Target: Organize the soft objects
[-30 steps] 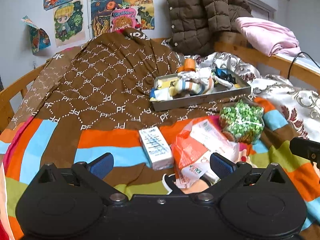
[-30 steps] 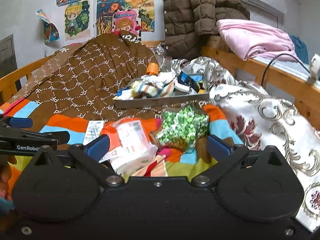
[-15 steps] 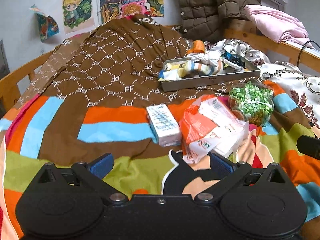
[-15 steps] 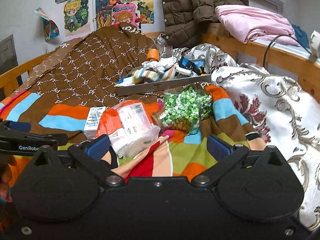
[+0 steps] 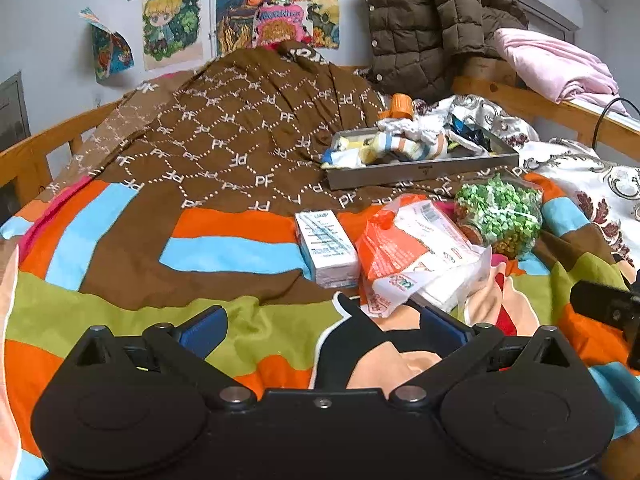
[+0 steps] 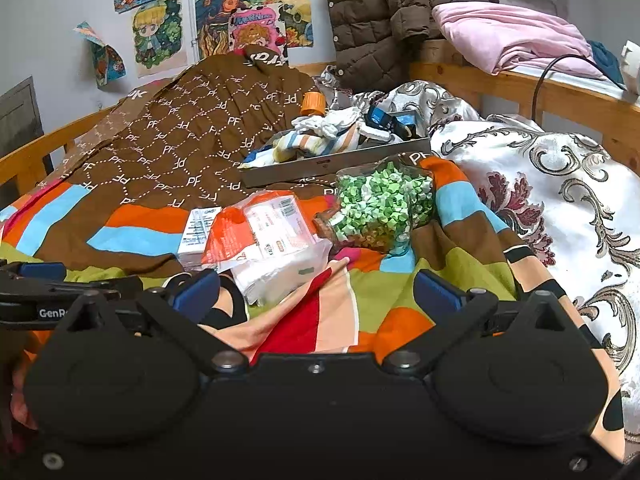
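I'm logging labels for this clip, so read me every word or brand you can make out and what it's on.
"PF", repeated: brown quilt.
"GenR", cut off: left gripper, seen from the right wrist.
Pink poster: lettering too blurred.
White carton, orange-and-white packet, tray mark: print too small.

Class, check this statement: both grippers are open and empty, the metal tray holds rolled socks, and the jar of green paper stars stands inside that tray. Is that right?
One detail is wrong. The jar of green paper stars lies on the striped blanket in front of the metal tray, not inside it; the right wrist view shows this. The left gripper and right gripper are open and empty, and the tray does hold socks.
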A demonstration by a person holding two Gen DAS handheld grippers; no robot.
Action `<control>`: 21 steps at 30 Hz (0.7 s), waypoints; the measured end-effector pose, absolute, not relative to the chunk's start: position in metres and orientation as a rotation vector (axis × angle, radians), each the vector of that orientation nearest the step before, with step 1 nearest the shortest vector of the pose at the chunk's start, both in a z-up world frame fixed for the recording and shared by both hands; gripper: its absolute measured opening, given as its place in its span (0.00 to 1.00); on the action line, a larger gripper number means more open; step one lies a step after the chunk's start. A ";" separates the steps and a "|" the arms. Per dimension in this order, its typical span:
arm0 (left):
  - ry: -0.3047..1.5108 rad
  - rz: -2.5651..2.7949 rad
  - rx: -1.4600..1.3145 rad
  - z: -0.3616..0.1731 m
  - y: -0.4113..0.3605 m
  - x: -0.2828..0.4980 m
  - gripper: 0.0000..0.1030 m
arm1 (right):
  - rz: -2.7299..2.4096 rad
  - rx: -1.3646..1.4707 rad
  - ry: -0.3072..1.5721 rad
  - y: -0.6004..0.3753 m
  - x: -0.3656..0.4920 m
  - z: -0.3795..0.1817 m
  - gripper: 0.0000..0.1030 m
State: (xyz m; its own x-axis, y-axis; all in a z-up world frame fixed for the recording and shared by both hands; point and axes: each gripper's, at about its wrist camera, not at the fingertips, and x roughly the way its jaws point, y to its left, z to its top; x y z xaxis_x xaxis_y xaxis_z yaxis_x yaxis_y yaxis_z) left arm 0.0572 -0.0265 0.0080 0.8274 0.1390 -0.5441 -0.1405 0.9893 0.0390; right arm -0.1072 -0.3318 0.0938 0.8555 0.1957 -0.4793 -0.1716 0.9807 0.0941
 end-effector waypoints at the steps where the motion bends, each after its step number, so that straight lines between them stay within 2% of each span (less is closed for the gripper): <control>1: 0.574 0.153 -0.008 0.009 -0.025 0.056 0.99 | 0.195 0.045 0.511 -0.330 -0.108 0.093 0.99; 21: 0.575 0.151 -0.037 0.005 -0.019 0.047 0.99 | 0.181 0.046 0.554 -0.330 -0.095 0.079 0.99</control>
State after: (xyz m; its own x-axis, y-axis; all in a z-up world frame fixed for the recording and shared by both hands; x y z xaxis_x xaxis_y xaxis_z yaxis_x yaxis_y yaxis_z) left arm 0.0466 -0.0186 0.0048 0.8282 0.1322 -0.5446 -0.1526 0.9883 0.0078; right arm -0.0951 -0.3300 0.0795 0.8352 0.1830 -0.5185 -0.1583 0.9831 0.0920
